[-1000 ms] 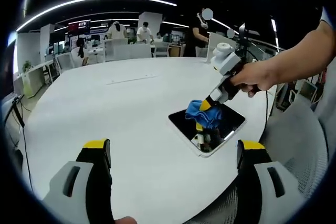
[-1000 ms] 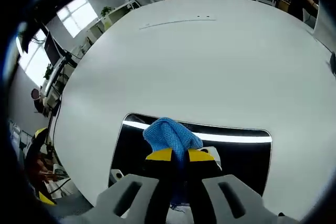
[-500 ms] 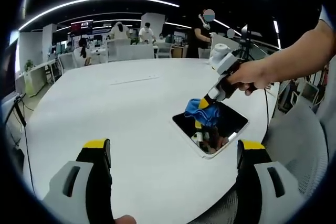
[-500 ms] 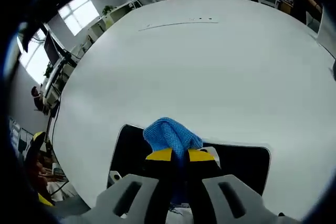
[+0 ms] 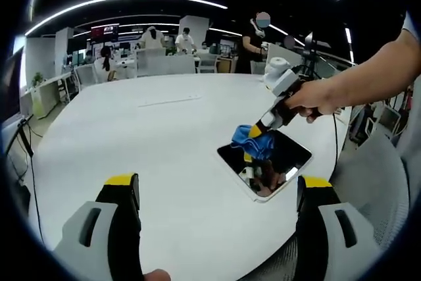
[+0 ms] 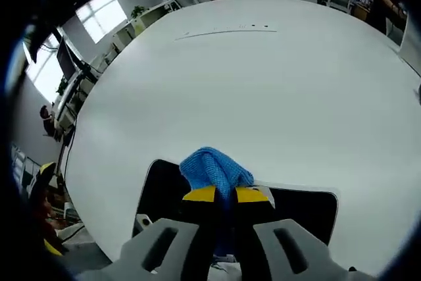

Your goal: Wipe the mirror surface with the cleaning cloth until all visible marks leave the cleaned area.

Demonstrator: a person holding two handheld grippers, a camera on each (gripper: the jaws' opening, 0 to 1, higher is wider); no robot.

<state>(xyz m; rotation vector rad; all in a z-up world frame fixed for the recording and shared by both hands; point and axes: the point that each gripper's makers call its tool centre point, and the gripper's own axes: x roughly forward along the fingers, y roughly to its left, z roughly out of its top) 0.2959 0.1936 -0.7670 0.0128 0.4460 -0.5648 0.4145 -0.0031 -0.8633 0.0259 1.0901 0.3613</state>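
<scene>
A flat rectangular mirror (image 5: pixel 279 162) with a white rim lies on the big white round table (image 5: pixel 151 143), near its right edge. It appears dark in the right gripper view, the mirror (image 6: pixel 309 212) under my jaws. My right gripper (image 6: pixel 225 195) is shut on a bunched blue cleaning cloth (image 6: pixel 214 170) over the mirror's far edge. In the left gripper view a hand holds that right gripper (image 5: pixel 266 129), with the cloth (image 5: pixel 251 141) at the mirror's far-left part. My left gripper (image 5: pixel 214 192) stands open above the table's near side, holding nothing.
The white table (image 6: pixel 250 77) stretches far beyond the mirror, with a thin line marking (image 6: pixel 223 29) near its far side. Several people and desks (image 5: pixel 151 57) stand in the background. A grey chair (image 5: pixel 375 176) is at the table's right edge.
The right gripper with the cloth has slid from the mirror's middle toward its far edge; the reflected light strip beside the cloth is gone. The left gripper has stayed put.
</scene>
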